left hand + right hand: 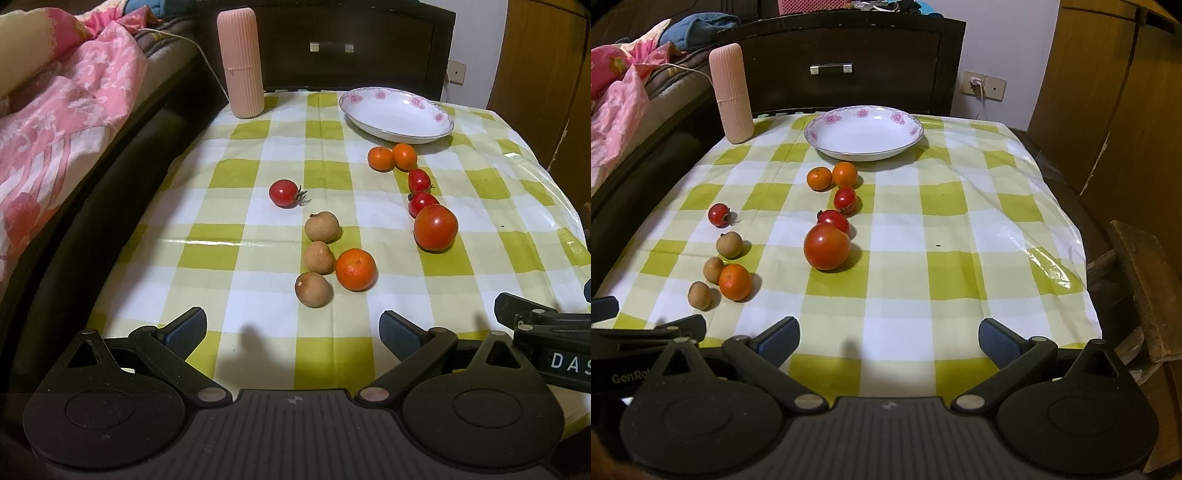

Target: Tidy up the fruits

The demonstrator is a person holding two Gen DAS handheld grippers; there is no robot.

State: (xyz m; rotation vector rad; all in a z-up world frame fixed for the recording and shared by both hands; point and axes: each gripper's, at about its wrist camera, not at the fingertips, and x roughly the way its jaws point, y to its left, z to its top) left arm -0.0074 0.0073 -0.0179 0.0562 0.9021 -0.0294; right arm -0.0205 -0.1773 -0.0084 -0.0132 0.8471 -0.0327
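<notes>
This is a bedroom in a home. A bed with a pink flowery blanket (74,122) sits just beside a small table with a green and white checked cloth (923,236). Behind the table stands a dark wooden drawer cabinet (849,62), near a white wall socket (984,86).

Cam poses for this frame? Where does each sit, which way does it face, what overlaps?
Left wrist: on left gripper, low at the near table edge, facing the plate; right gripper's tip at its right edge.
Right wrist: on right gripper, same heading, further right; left gripper's tip at its left edge.
Shared: plate, fruits, pink cylinder.
</notes>
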